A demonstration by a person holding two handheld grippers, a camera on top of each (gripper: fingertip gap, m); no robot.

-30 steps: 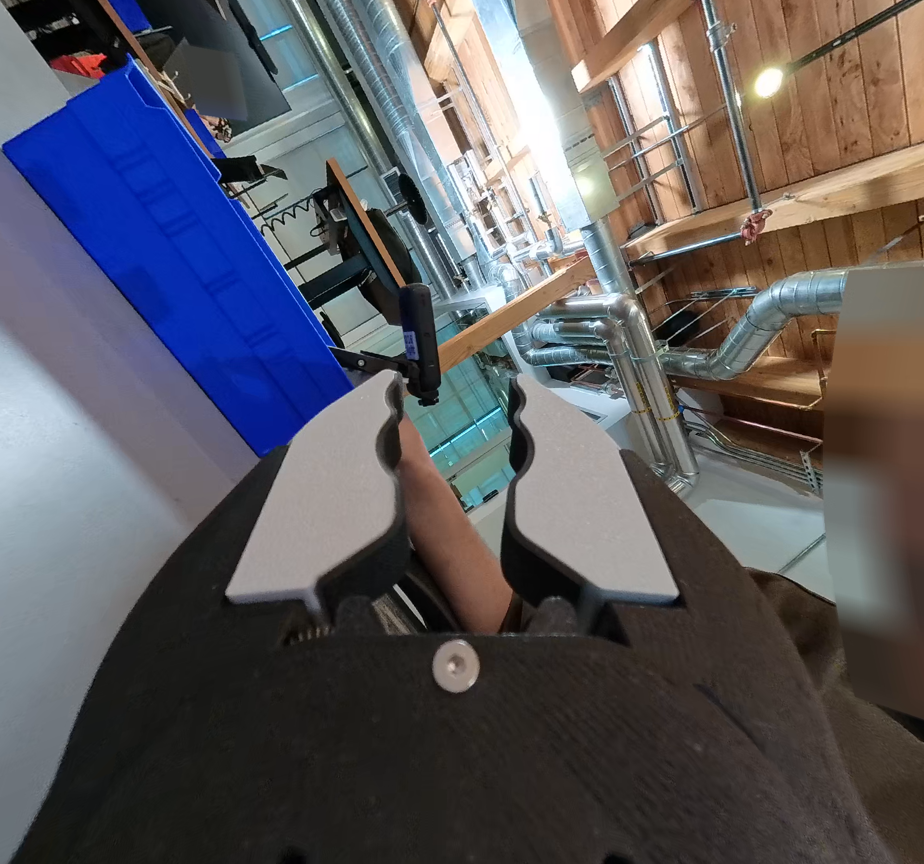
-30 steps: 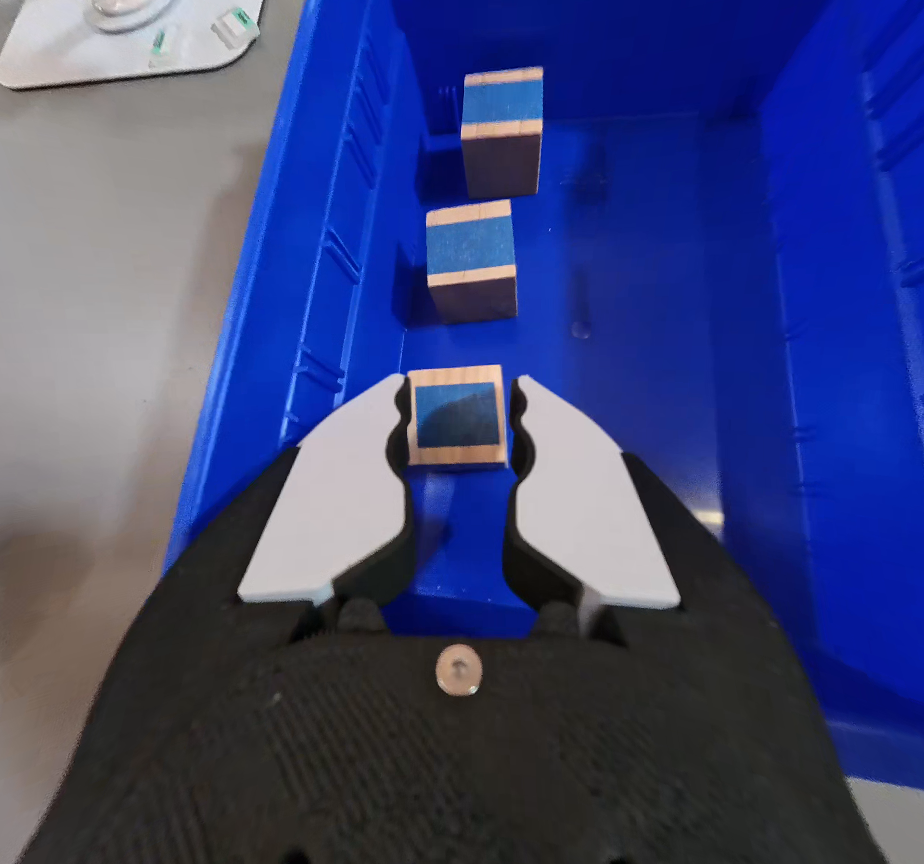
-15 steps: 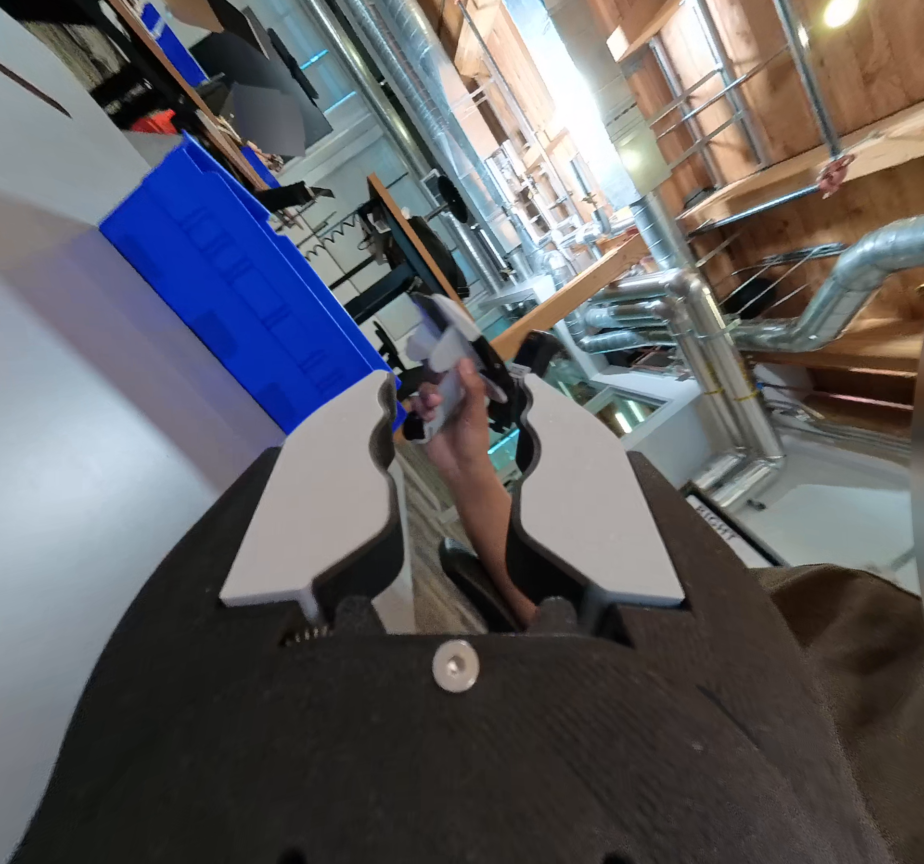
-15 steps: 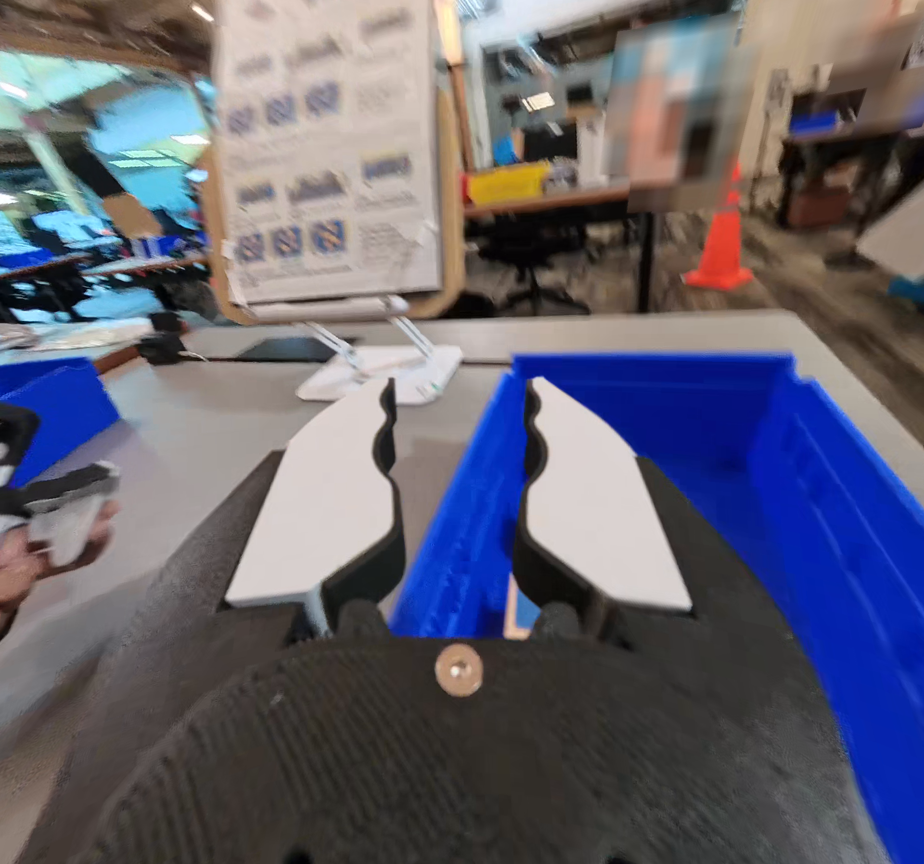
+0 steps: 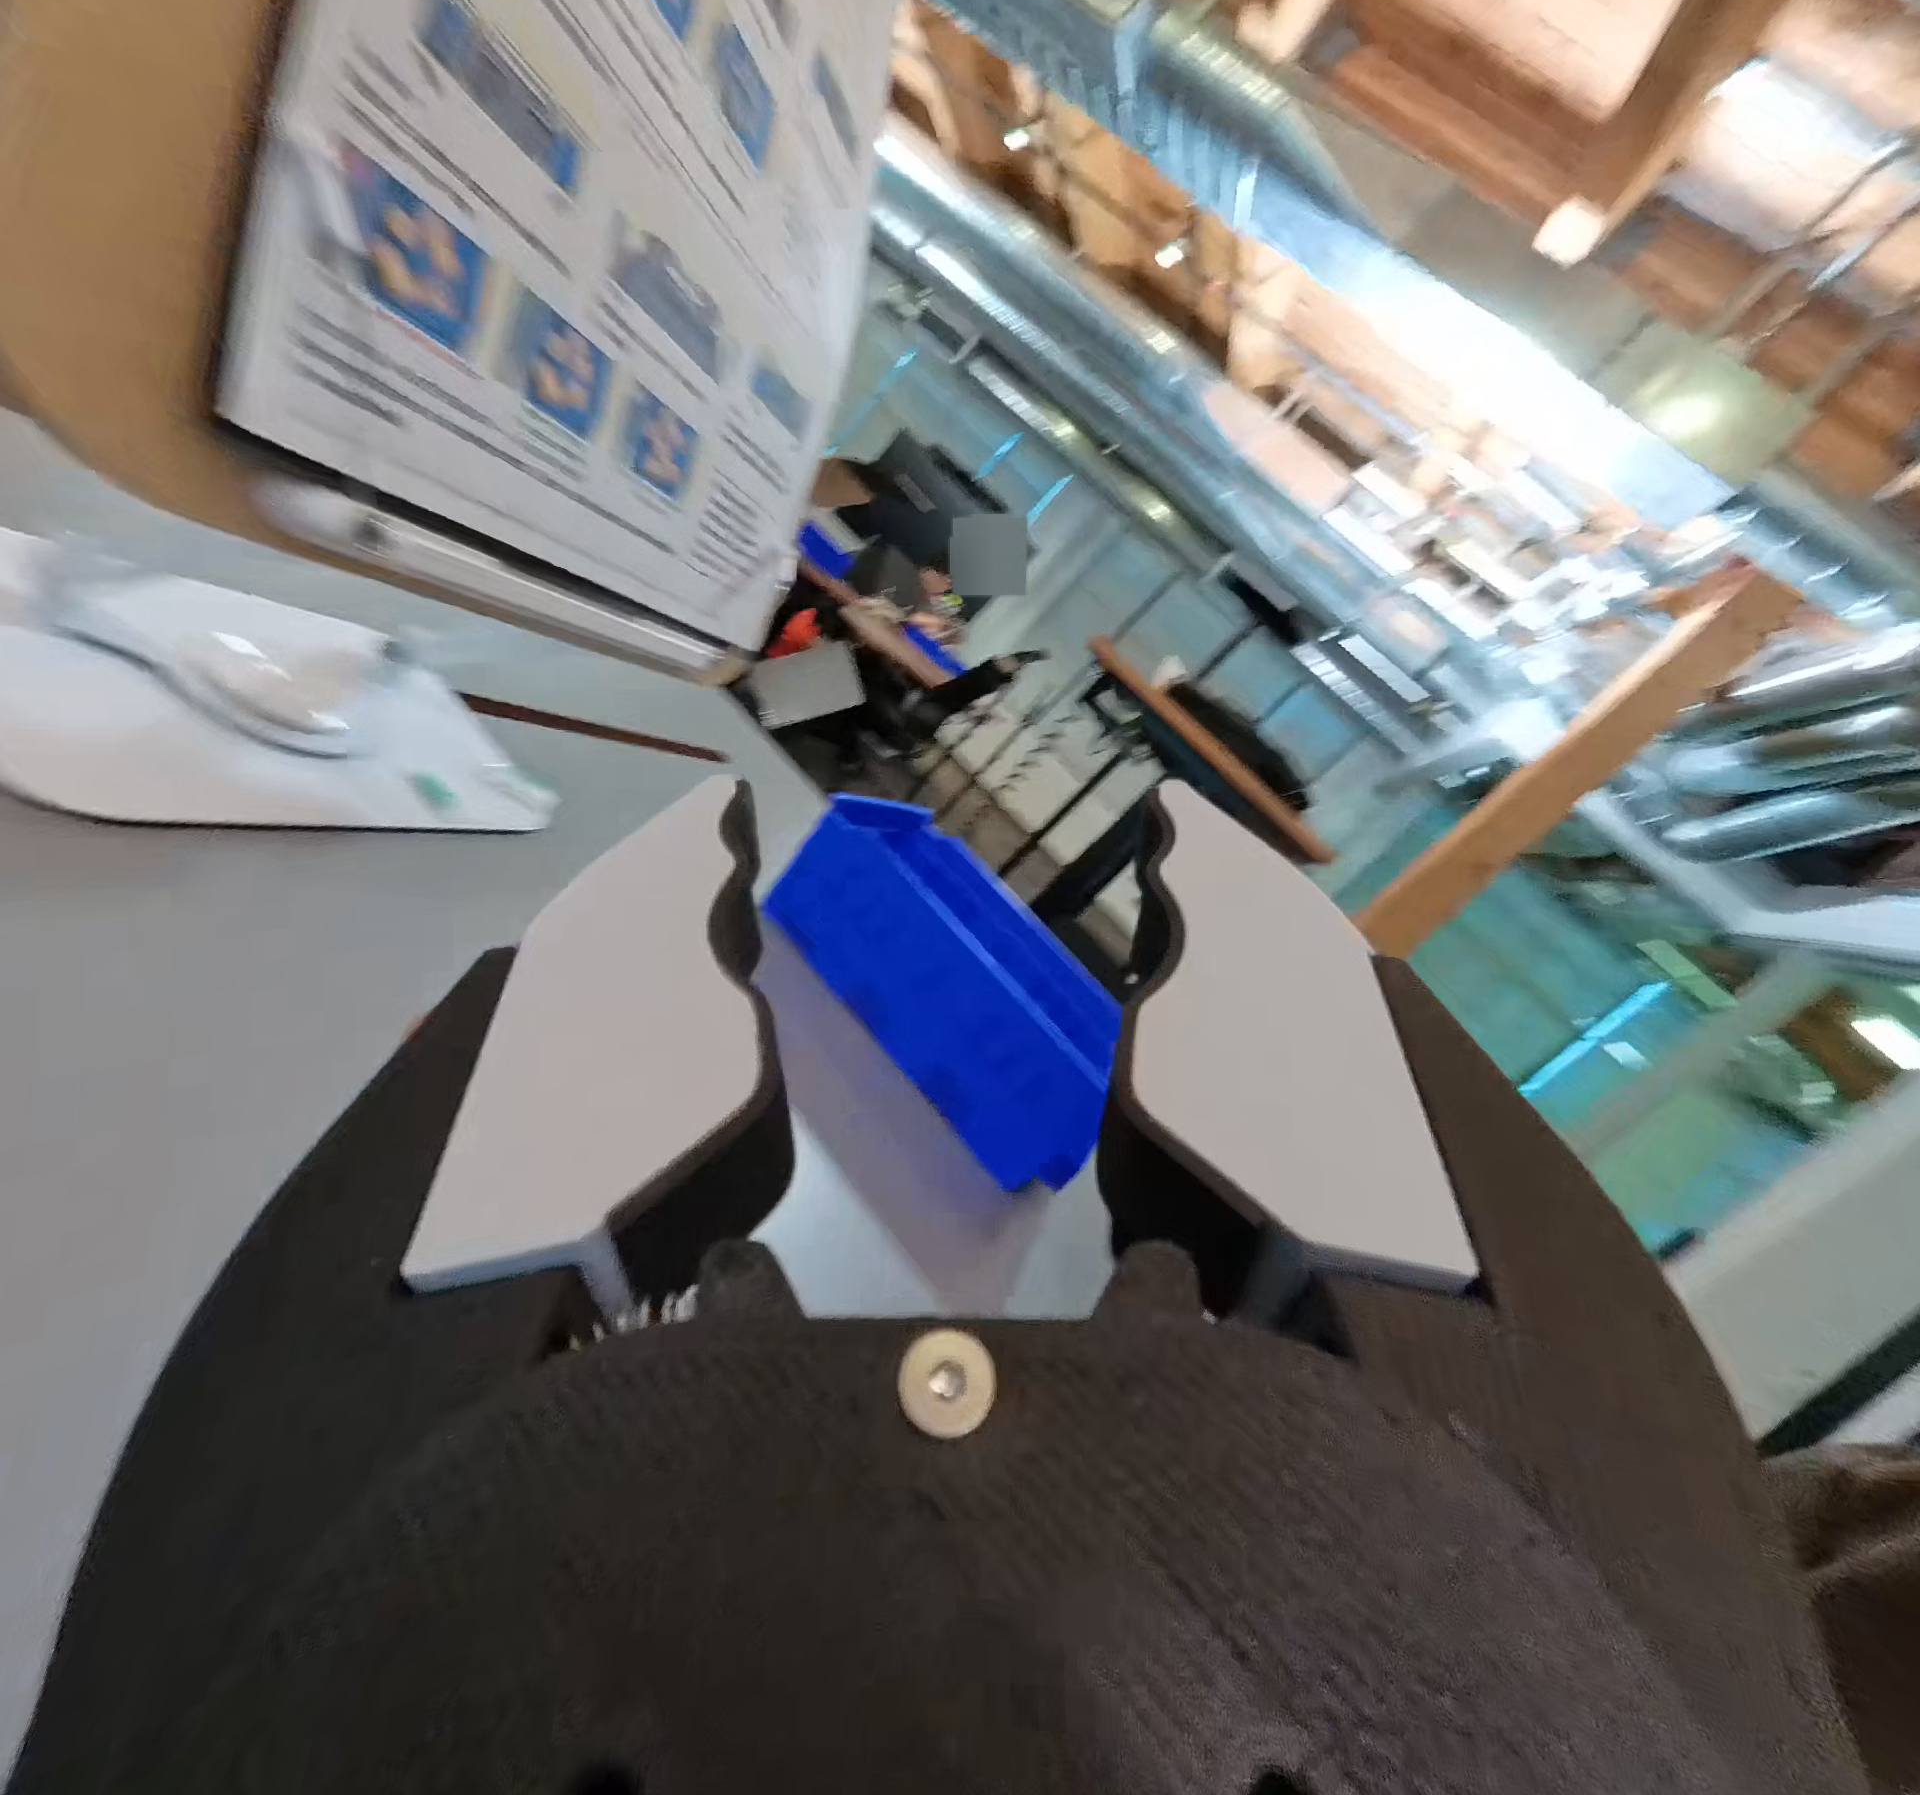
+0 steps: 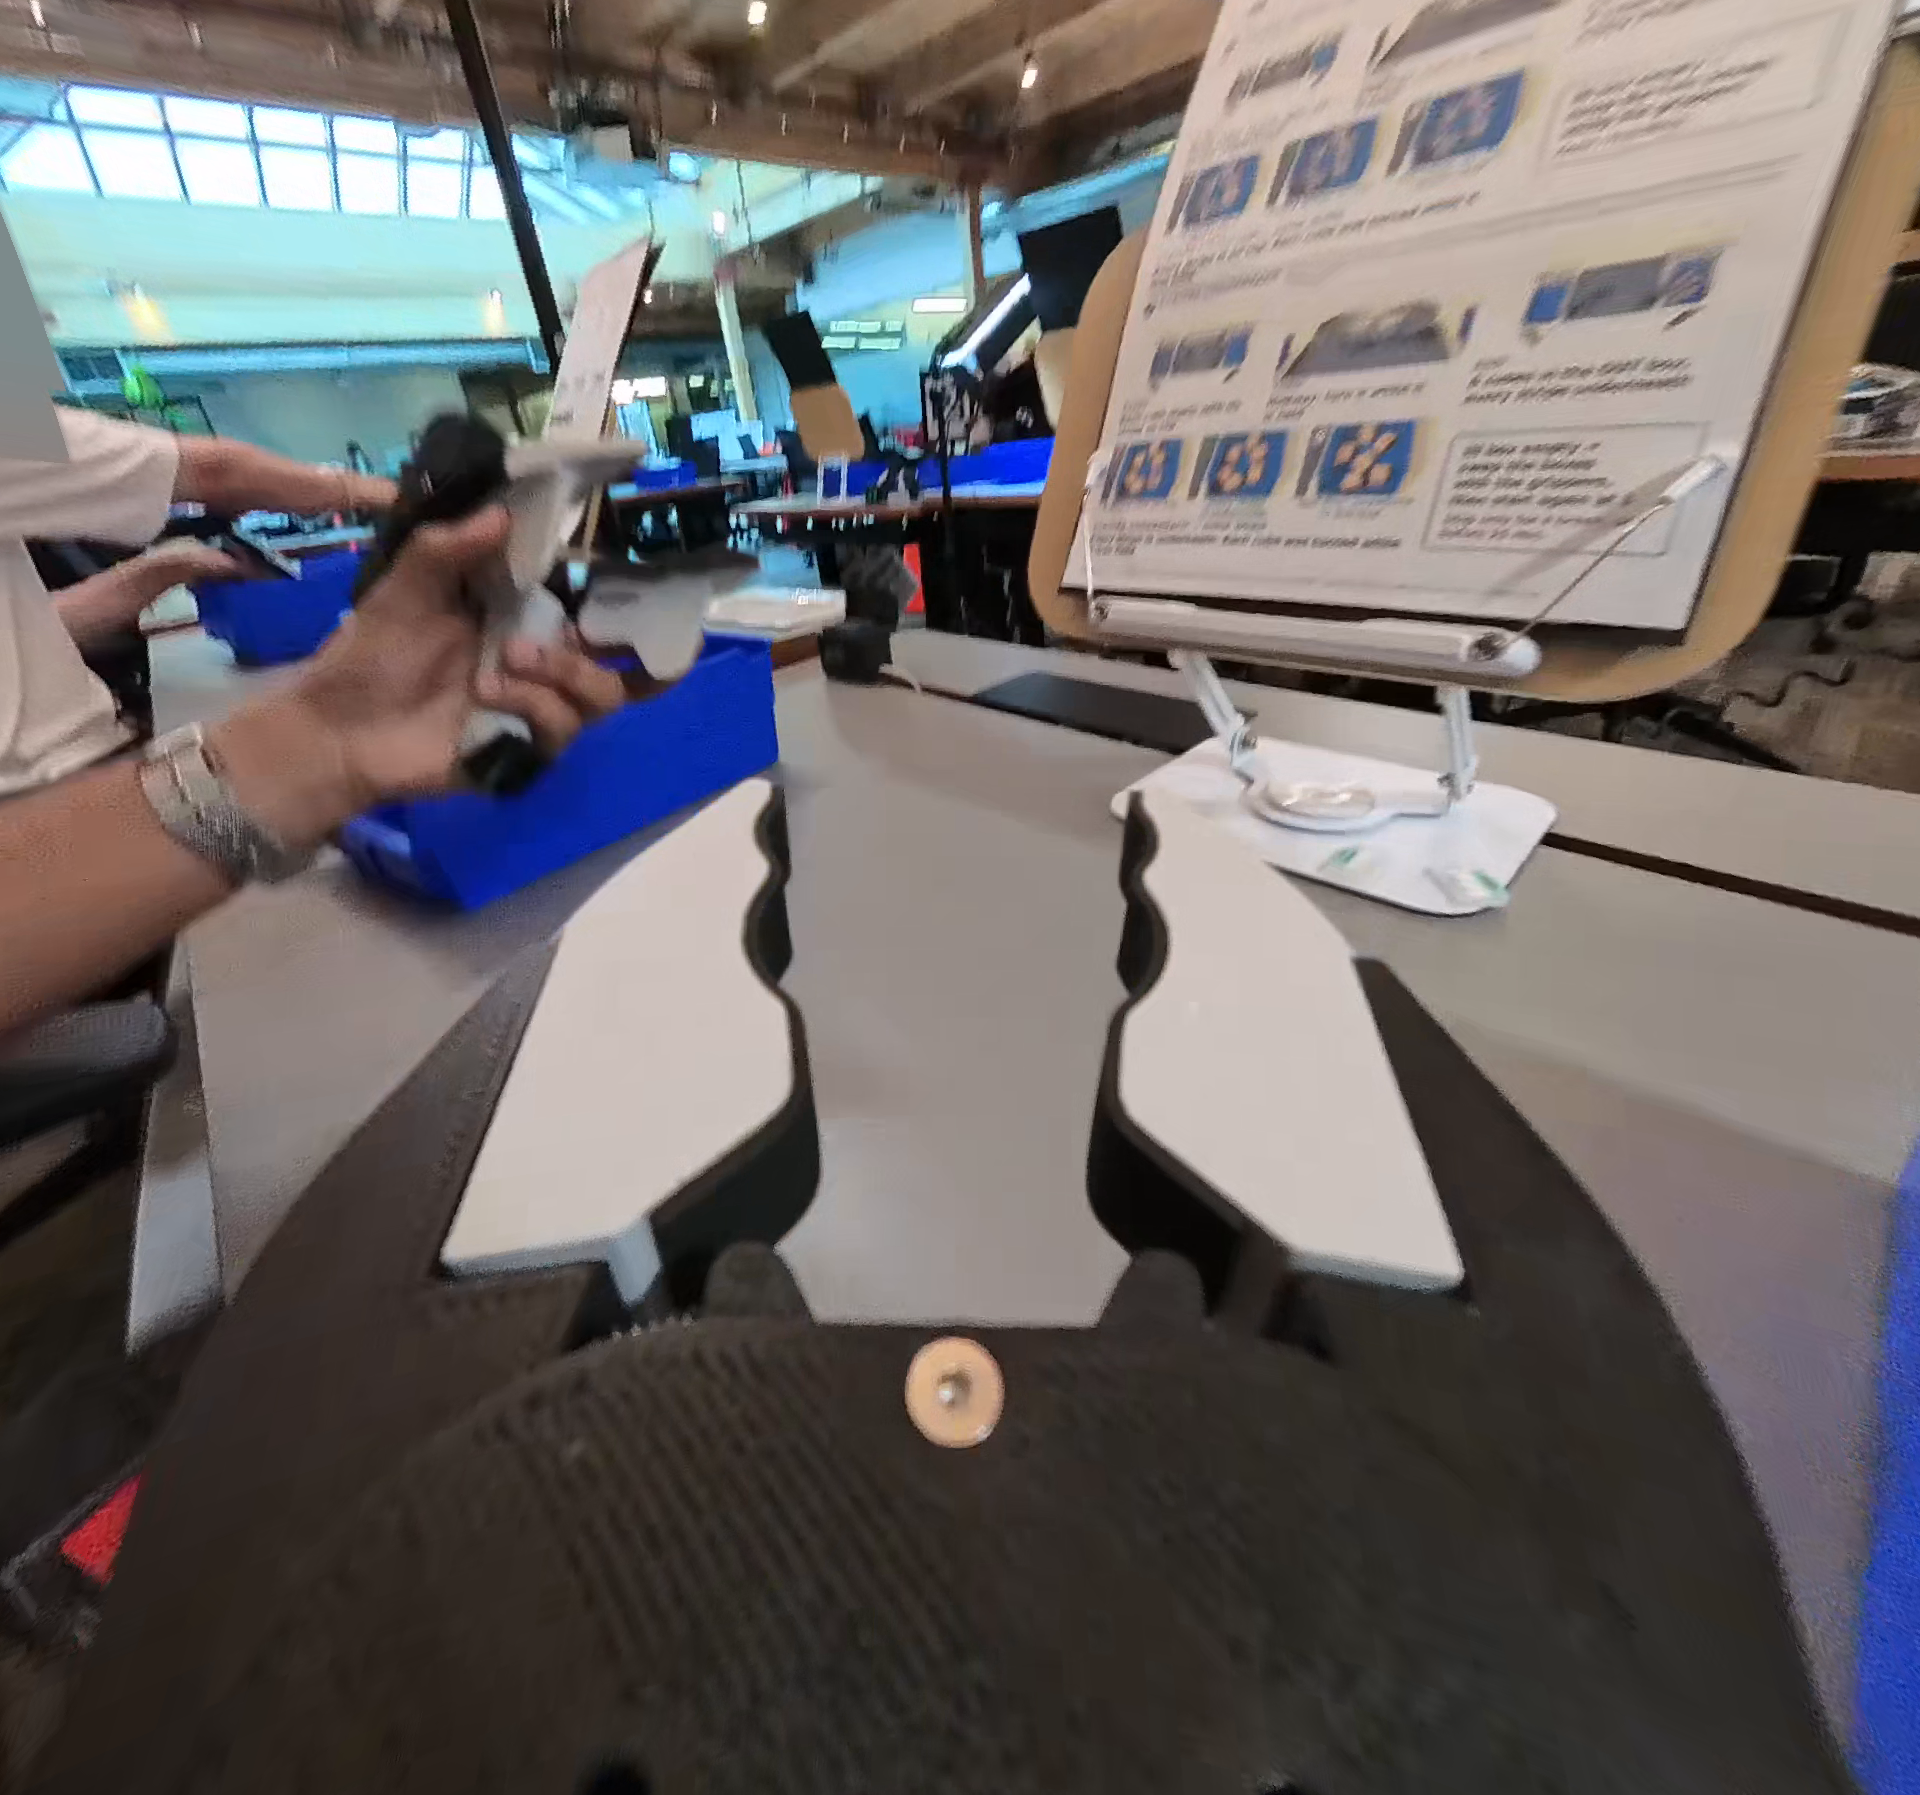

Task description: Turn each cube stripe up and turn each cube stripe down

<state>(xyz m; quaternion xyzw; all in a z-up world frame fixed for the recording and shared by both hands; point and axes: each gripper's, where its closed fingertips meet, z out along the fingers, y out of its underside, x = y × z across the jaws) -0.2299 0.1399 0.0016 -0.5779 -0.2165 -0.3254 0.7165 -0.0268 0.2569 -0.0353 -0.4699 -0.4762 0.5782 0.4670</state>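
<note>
Here, the grey table [image 6: 935, 914] is filling the lower part of both views, and no cube is showing anywhere in either picture, so where the cubes are lying cannot be told. A blue bin [image 6: 582, 789] is sitting on the table to the left of the right gripper [image 6: 951, 872]; the left wrist view is framing a blue bin [image 5: 935, 976] between its fingers, likely the same 1, with its inside hidden. A sliver of blue [image 6: 1891, 1433] is showing at the right edge of the right wrist view, probably another bin, too little to tell. An instruction sheet [image 6: 1455, 291] is standing propped on a white stand [image 6: 1340, 820], just beyond the right gripper.

The left gripper [image 5: 945, 862] is hanging in the air with its jaws released and nothing between them. The right gripper is pointing low over bare table, jaws likewise spread and empty. In the right wrist view a hand [image 6: 395, 696] is carrying that left gripper over the bin.

Judging by this, the work is sitting between 2 turns: neither tool is gripping anything. The next move is calling for swinging a gripper down into a bin, finding a cube, and closing on 2 opposite sides so it can be rolled.
</note>
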